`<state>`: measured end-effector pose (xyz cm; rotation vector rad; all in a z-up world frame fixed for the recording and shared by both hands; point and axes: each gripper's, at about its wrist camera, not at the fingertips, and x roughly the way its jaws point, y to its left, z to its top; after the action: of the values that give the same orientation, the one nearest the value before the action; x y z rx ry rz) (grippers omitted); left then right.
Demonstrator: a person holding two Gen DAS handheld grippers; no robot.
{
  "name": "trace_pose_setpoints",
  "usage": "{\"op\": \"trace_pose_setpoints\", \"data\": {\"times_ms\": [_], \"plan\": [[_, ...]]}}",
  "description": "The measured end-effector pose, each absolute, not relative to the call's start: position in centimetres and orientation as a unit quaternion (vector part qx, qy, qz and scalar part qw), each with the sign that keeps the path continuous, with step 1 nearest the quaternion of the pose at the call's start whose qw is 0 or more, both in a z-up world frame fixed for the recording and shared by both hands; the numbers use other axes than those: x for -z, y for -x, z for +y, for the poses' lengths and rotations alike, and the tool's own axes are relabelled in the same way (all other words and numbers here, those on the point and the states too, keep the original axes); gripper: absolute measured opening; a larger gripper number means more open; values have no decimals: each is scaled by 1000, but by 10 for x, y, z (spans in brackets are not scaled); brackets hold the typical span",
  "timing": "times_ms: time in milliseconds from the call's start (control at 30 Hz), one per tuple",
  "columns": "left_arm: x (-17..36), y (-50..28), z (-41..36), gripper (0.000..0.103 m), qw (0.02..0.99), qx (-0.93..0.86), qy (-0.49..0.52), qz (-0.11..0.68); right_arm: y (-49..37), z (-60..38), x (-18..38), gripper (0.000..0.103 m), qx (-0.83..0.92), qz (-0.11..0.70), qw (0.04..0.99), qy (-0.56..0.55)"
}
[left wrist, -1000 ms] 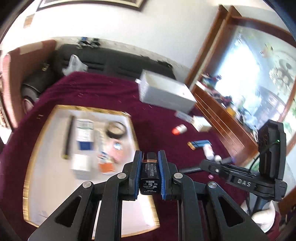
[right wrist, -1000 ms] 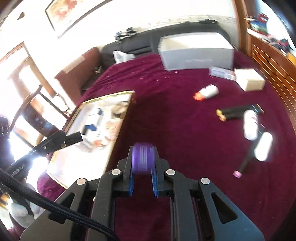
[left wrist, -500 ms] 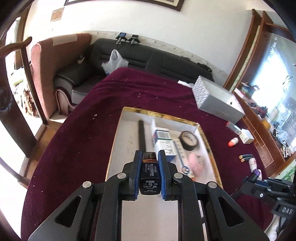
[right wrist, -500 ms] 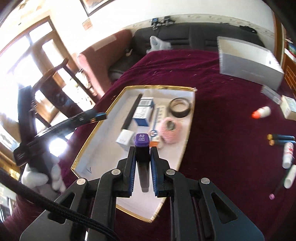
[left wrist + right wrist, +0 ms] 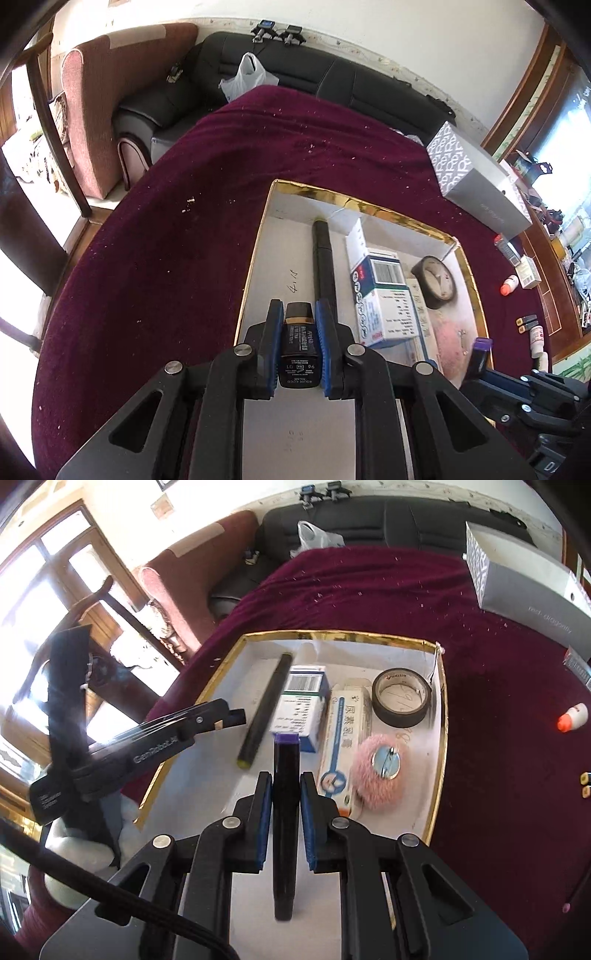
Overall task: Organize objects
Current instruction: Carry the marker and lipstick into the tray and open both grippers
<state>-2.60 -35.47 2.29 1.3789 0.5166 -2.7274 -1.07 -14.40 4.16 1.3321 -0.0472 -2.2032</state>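
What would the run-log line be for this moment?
left gripper: jaws shut on black lipstick | right gripper: jaws shut on purple-capped marker | both above gold-rimmed tray | neither released

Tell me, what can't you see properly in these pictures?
- Purple-capped marker, right wrist view: the pads hide its middle, and its cap label faces away.
- Lipstick, left wrist view: the pads cover both its sides.
- Grey box, right wrist view: the picture's edge cuts off its far end.
- Small bottles, left wrist view: too small to read.
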Motion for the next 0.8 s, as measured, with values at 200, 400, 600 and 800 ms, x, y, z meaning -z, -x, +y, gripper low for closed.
{"op": "trace_pose_setpoints", "data": {"times_ms": [200, 400, 600, 800], "plan": [[-20, 42, -355, 14, 28, 877, -452, 164, 31, -144, -22, 13, 803, -40, 277, -526], [-23, 55, -359, 14, 33, 879, -445, 169, 37, -148, -11, 13, 788, -56, 287, -542], [-36, 47, -367, 27, 3, 879, -425, 215, 39, -152, -10, 14, 784, -67, 291, -544], [-60, 17, -372, 38, -10, 891, -390, 232, 40, -156, -5, 15, 774, -76, 295, -555]]}}
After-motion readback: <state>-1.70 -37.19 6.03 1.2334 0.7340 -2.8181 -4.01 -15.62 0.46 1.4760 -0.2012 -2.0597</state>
